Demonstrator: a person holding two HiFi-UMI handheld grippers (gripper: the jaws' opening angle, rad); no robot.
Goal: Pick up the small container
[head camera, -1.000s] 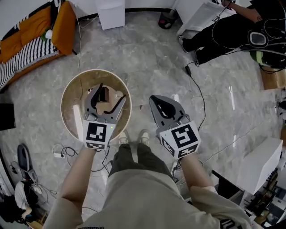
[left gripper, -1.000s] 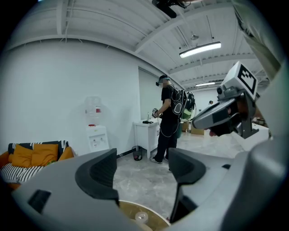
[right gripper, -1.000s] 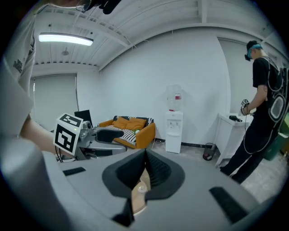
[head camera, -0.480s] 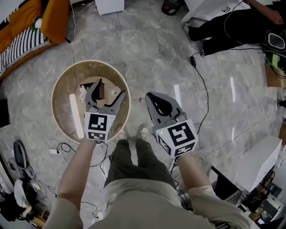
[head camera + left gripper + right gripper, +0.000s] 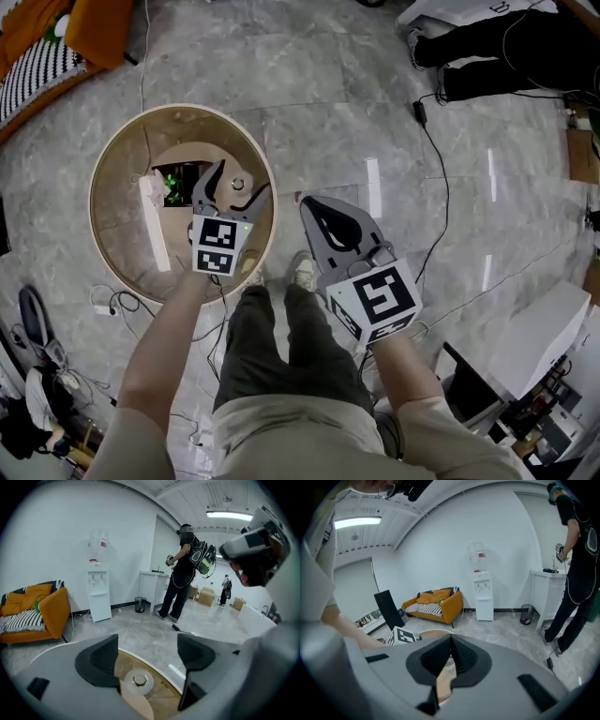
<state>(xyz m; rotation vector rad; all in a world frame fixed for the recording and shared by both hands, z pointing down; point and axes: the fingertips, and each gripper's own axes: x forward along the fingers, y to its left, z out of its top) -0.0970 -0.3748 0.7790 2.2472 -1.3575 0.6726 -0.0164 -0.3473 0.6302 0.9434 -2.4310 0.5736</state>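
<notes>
Container (image 5: 136,682), small, white and round, sits on the round wooden table (image 5: 117,202), framed between the opening jaws of the left claw (image 5: 149,652), untouched. Right claw (image 5: 450,654) is pressed together, empty, beside the table.

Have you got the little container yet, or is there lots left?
Done: the left hand-held gripper is over the round table. In hand: its jaws are opening, with the small container in the gap, untouched. Left: close and lift. The right hand-held gripper is shut, empty.
</notes>
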